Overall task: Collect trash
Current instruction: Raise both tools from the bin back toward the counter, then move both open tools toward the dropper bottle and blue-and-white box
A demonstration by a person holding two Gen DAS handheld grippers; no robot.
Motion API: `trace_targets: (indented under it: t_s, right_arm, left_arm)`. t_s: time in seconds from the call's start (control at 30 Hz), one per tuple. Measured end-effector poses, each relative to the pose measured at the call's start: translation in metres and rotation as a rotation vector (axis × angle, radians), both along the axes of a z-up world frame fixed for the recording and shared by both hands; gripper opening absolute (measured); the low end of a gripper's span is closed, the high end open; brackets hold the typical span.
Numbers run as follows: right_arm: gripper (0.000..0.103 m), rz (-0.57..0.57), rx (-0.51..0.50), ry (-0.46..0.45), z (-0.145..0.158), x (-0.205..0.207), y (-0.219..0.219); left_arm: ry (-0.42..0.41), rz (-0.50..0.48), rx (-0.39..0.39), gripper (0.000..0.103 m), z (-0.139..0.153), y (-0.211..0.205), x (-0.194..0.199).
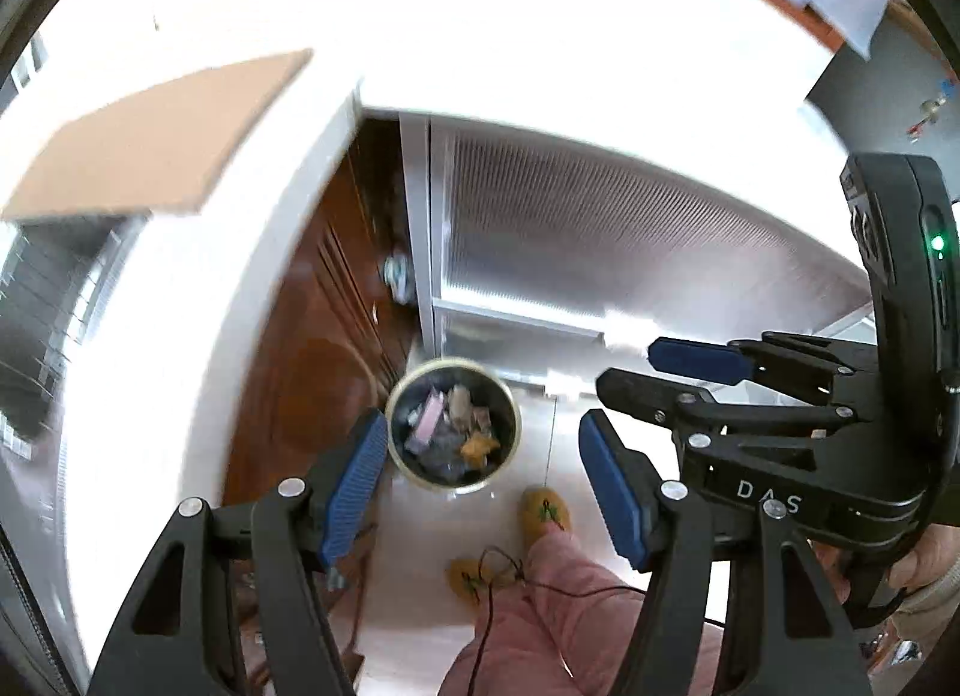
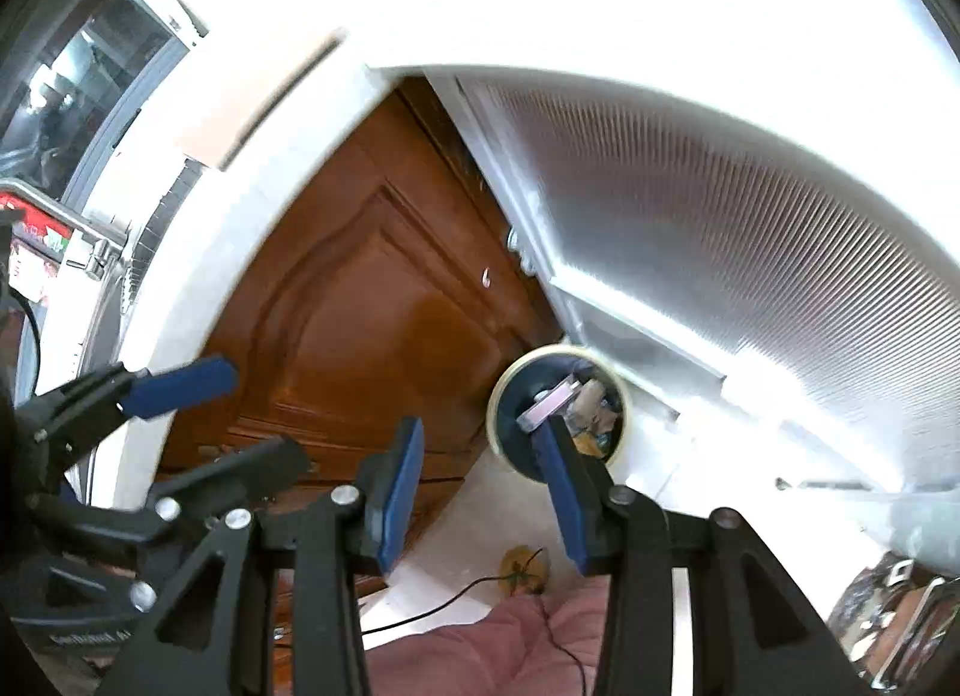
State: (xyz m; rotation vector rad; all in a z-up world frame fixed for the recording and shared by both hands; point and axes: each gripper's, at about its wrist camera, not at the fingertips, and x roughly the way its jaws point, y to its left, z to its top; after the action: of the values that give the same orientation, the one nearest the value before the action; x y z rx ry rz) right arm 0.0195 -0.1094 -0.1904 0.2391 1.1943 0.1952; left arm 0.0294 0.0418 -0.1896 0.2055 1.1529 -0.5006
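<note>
A round trash bin [image 1: 453, 426] stands on the pale floor below, filled with crumpled wrappers and a pink piece of trash [image 1: 431, 422]. It also shows in the right wrist view [image 2: 558, 420]. My left gripper [image 1: 483, 486] is open and empty, high above the bin. My right gripper [image 2: 483, 492] is open and empty too; it shows in the left wrist view [image 1: 636, 396] at the right. A brown cardboard sheet [image 1: 150, 138] lies on the white countertop [image 1: 198, 300], overhanging its edge.
A brown wooden cabinet door [image 2: 372, 306] is under the counter. A ribbed white panel [image 1: 600, 228] stands behind the bin. The person's pink trouser leg [image 1: 540, 606] and yellow slippers [image 1: 543, 513] are below, with a thin black cable.
</note>
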Motion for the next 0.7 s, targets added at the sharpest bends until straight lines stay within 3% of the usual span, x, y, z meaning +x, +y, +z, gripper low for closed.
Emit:
trace_targets:
  t_s: [0.3,0.57,0.7]
  right_arm:
    - [0.061,-0.058,-0.095,-0.141,0.102,-0.012,-0.003]
    - [0.062,-0.065,-0.120,-0.261,0.173,-0.006,-0.001]
    - [0.062,-0.038,-0.212,-0.343,0.200,0.004,0.014]
  left_arm:
    - [-0.146,-0.003,-0.069,0.065,0.098,0.012,0.000]
    - [-0.276,0.033,-0.113,0.065,0.180,0.029,0.009]
    - [-0.366,0.049,-0.113,0.065,0.212,0.042,0.017]
